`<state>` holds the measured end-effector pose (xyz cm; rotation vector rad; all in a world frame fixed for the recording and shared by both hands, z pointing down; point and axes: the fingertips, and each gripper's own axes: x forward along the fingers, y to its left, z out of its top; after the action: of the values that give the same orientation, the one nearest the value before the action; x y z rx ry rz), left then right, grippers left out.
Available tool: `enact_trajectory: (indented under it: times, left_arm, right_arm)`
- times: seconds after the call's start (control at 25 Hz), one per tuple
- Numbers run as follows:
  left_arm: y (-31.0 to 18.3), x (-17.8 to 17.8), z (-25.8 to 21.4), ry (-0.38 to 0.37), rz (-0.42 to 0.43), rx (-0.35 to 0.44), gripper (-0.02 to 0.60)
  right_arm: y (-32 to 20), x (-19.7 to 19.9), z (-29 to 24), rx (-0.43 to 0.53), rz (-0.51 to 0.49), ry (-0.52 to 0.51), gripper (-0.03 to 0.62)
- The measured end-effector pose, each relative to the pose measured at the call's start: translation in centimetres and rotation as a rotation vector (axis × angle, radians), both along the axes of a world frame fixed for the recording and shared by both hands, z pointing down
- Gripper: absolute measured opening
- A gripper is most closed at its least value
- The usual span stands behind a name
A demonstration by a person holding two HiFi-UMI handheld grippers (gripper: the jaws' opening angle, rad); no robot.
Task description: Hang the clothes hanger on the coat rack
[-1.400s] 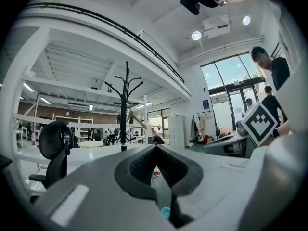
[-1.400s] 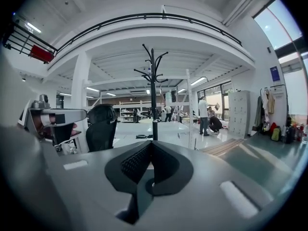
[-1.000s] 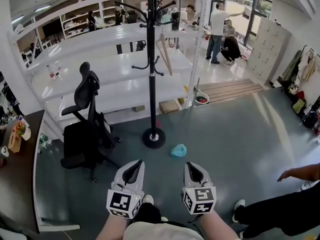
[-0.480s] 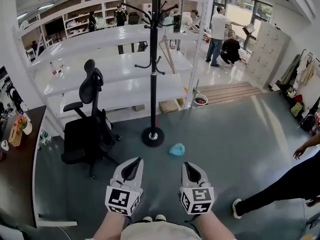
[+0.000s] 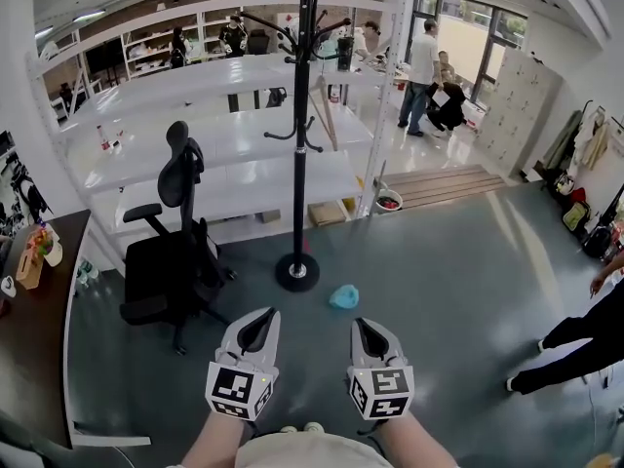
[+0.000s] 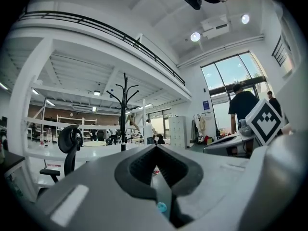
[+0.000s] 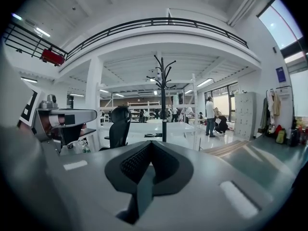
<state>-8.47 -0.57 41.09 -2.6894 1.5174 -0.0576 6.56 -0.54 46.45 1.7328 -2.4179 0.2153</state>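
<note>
I looked down on a grey floor [image 5: 439, 261] with long white shelving [image 5: 195, 135] running across the far side, from 10 to 1 o'clock. The black coat rack [image 5: 298, 164] stood on its round base at 12 o'clock, well apart from both tools, and it also showed upright in the left gripper view [image 6: 123, 114] and the right gripper view [image 7: 163, 100]. A black office chair [image 5: 171, 252] sat at 10 o'clock, near the rack's base but not touching it. A dark wooden surface [image 5: 29, 339] with a few small items lay at 9 o'clock. At 3 o'clock a bystander's dark trouser legs [image 5: 575, 344] came in from the edge. The left tool [image 5: 265, 318] and the right tool [image 5: 365, 326] were side by side at 6 o'clock, both pointing at the rack. The left tool's jaws were pressed together with nothing between them [image 6: 155, 150], and so were the right tool's [image 7: 150, 146]. The pale wooden clothes hanger [image 5: 325, 113] appeared to hang high on the rack at 12 o'clock, just to the 3 o'clock side of the pole, though I could not make out which arm bore it. A small blue object [image 5: 343, 296] lay on the floor between the rack's base and the right tool.
</note>
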Motion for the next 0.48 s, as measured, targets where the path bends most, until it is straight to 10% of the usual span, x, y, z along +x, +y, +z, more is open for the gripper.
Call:
enact_trajectory:
  times: [0.48]
  left_arm:
    - [-0.7, -1.1, 0.2, 0.004, 0.009, -0.005, 0.000]
  right_arm:
    - [-0.8, -0.8, -0.2, 0.007, 0.016, 0.008, 0.025]
